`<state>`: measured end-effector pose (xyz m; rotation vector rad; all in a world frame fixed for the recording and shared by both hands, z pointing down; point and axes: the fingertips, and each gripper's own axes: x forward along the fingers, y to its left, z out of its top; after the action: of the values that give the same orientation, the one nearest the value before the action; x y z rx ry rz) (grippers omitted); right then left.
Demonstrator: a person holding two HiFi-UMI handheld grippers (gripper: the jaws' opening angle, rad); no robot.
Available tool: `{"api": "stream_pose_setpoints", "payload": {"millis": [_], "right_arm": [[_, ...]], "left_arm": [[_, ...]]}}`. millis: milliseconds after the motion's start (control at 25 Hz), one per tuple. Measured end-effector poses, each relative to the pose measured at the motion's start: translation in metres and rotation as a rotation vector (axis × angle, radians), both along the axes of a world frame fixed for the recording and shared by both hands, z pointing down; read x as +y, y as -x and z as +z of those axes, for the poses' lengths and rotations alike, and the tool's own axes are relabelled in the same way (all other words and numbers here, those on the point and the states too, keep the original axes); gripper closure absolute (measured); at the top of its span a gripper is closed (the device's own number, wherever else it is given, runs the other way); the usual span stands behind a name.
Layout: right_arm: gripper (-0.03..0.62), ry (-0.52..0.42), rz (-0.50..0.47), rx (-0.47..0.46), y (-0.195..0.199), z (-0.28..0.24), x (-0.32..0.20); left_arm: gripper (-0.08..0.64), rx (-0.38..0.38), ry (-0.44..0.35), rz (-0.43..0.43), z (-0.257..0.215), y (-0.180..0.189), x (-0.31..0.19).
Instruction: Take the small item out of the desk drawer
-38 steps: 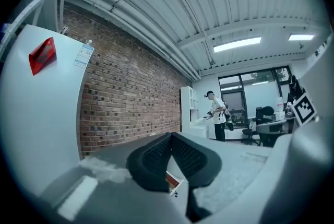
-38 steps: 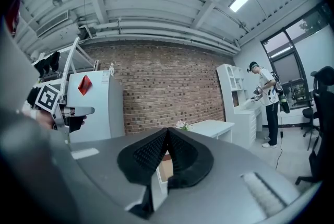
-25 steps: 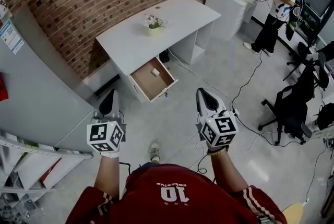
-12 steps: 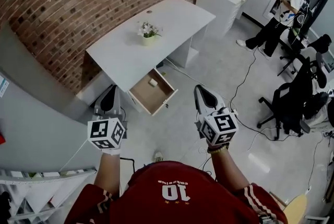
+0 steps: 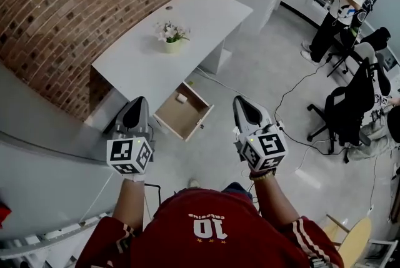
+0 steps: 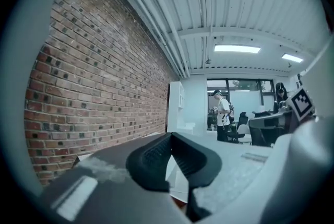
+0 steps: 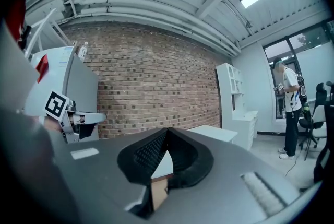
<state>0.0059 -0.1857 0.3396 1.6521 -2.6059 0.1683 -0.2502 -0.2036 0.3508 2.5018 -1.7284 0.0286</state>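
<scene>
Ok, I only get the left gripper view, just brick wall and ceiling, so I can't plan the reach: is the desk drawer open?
Observer: Yes, the head view shows the drawer pulled out from under the white desk.
Operator: Anything inside?
Observer: One small pale item lies near its back end.
Operator: And on the right?
Observer: The right gripper has its jaws together on nothing, beside the drawer, not over it.

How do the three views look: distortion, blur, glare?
Head view: fisheye bends the desk edges, sharp, evenly lit. Left gripper view: dark vignette, left gripper blurred up close, ceiling light bright. Right gripper view: same vignette, brick wall crisp.
</scene>
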Motion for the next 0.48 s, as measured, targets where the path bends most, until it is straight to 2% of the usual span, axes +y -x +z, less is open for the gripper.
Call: {"api": "stream_pose_setpoints", "payload": {"millis": [480], "right_arm": [[0.592, 0.009, 0.026, -0.006, -0.005, 0.012, -0.011]], "left_arm": [[0.560, 0.014, 0.024, 0.013, 0.020, 0.002, -0.016]]}}
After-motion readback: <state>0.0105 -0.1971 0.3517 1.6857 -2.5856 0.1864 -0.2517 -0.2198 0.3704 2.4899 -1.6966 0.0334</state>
